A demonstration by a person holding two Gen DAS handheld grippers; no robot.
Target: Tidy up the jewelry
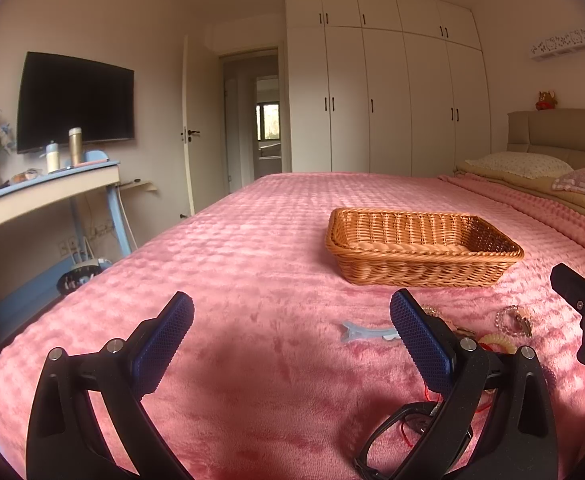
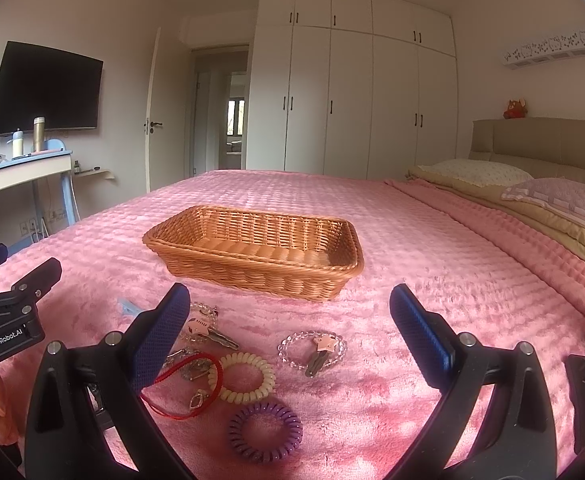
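Pink bed, bare-bottomed wicker basket

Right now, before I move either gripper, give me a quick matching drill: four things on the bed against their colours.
Things:
1. wicker basket
2. lower coil hair tie
3. upper coil hair tie
4. cord loop

Colours:
A. purple
B. red
C. orange-brown
D. cream

Pairs: 1-C, 2-A, 3-D, 4-B

— How do we hold our left hand-held gripper?
— Low, jaws spread wide, gripping nothing.
— And our right hand-held gripper?
— The same, level beside it.
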